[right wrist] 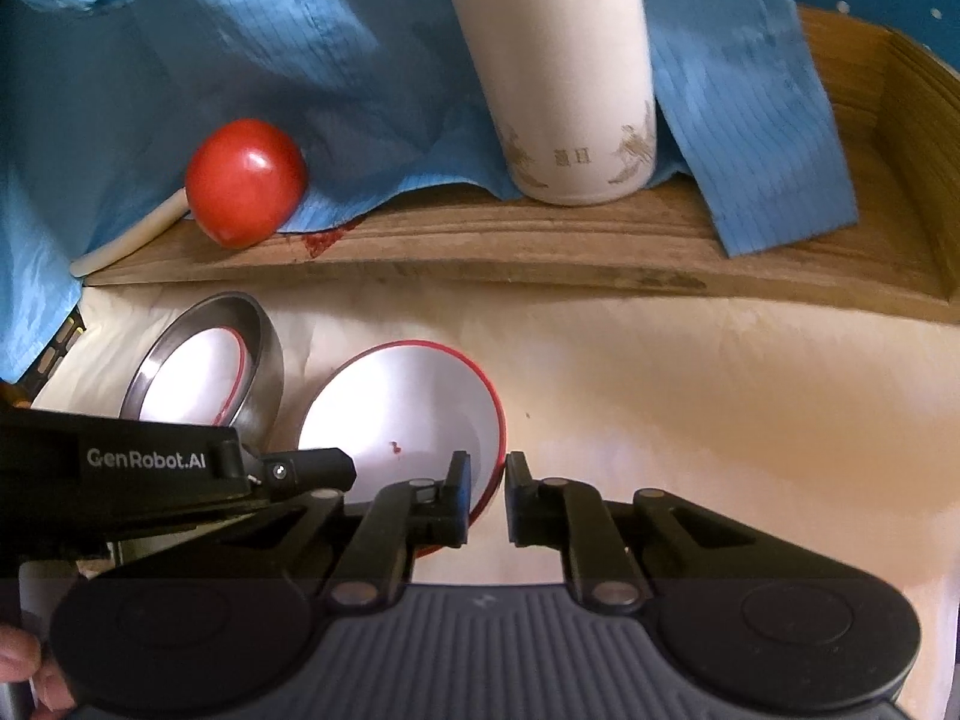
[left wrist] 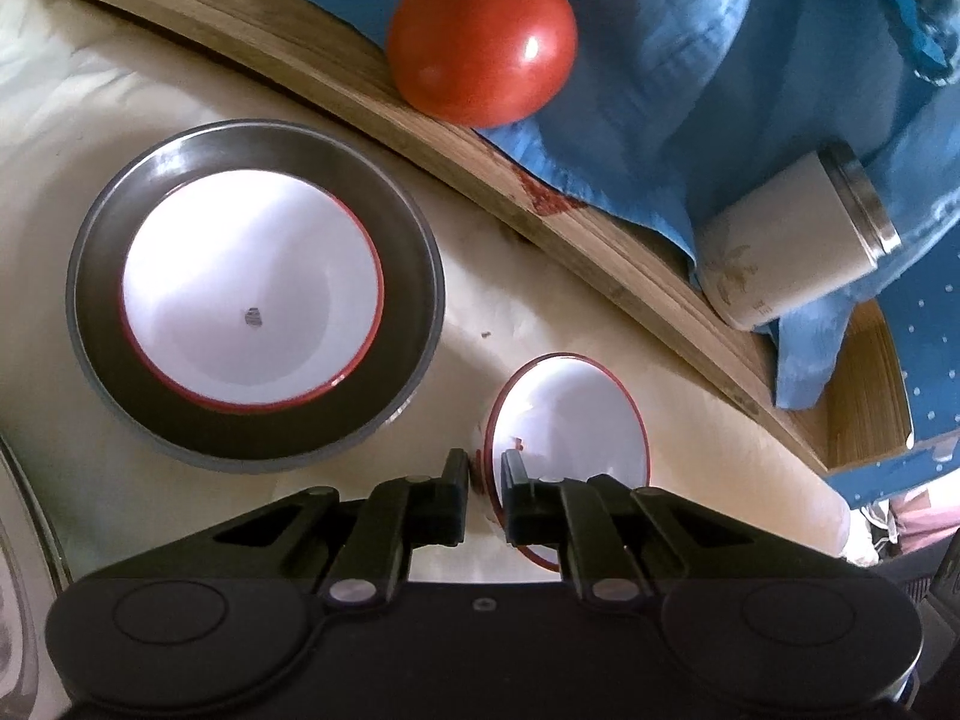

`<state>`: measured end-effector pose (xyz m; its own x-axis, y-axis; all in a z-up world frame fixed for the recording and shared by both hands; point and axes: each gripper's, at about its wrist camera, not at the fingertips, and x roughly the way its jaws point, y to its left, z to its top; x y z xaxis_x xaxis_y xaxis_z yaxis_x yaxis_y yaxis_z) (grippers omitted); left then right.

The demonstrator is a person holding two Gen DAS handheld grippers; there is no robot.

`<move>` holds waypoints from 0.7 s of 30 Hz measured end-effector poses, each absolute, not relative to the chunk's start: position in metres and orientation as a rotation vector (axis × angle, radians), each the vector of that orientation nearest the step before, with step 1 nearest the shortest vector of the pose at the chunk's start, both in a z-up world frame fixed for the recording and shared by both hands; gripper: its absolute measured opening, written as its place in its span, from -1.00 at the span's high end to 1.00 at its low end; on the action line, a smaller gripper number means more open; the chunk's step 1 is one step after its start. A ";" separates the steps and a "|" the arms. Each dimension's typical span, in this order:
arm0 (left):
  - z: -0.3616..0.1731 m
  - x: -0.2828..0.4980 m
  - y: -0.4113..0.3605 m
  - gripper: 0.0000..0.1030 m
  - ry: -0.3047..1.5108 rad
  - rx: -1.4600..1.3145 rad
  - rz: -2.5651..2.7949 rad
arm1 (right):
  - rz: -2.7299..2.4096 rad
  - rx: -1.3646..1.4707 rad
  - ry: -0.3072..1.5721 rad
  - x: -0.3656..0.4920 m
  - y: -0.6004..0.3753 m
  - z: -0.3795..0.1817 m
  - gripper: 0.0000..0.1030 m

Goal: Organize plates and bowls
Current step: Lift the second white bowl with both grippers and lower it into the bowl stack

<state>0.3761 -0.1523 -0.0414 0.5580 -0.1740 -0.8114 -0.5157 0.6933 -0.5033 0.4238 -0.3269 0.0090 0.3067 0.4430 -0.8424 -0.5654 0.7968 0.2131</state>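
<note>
A small white bowl with a red rim (left wrist: 570, 420) sits on the cream tabletop and looks tilted. My left gripper (left wrist: 485, 462) is shut on its left rim, one finger inside the bowl and one outside. In the right wrist view the same bowl (right wrist: 402, 408) has my right gripper (right wrist: 487, 465) shut on its right rim. There the left gripper (right wrist: 336, 462) reaches in from the left to the bowl's other edge. To the left stands a steel dish (left wrist: 102, 276) with a second white red-rimmed bowl (left wrist: 252, 294) nested in it. The right wrist view shows that steel dish (right wrist: 264, 354) too.
A raised wooden ledge (right wrist: 540, 240) runs along the back. On it are a red ball (right wrist: 246, 180), a white flask (right wrist: 570, 90) with a steel top, blue cloth (right wrist: 300, 60) and a white cord (right wrist: 132, 234). A person's fingers (right wrist: 24, 672) show at lower left.
</note>
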 end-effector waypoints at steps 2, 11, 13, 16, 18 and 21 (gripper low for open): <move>-0.040 0.374 -0.155 0.78 0.990 -0.800 0.219 | 0.663 -0.125 1.068 0.420 -0.330 0.010 0.76; -0.031 0.367 -0.167 0.80 0.983 -0.752 0.151 | 0.615 -0.091 1.030 0.401 -0.347 0.022 0.76; -0.027 0.366 -0.169 0.80 0.978 -0.740 0.134 | 0.600 -0.082 1.021 0.397 -0.351 0.025 0.76; -0.020 0.364 -0.172 0.80 0.966 -0.716 0.108 | 0.581 -0.073 1.002 0.392 -0.356 0.030 0.76; -0.015 0.364 -0.174 0.80 0.956 -0.695 0.087 | 0.565 -0.061 0.989 0.389 -0.359 0.035 0.76; -0.006 0.362 -0.175 0.80 0.939 -0.659 0.062 | 0.547 -0.032 0.976 0.385 -0.362 0.040 0.76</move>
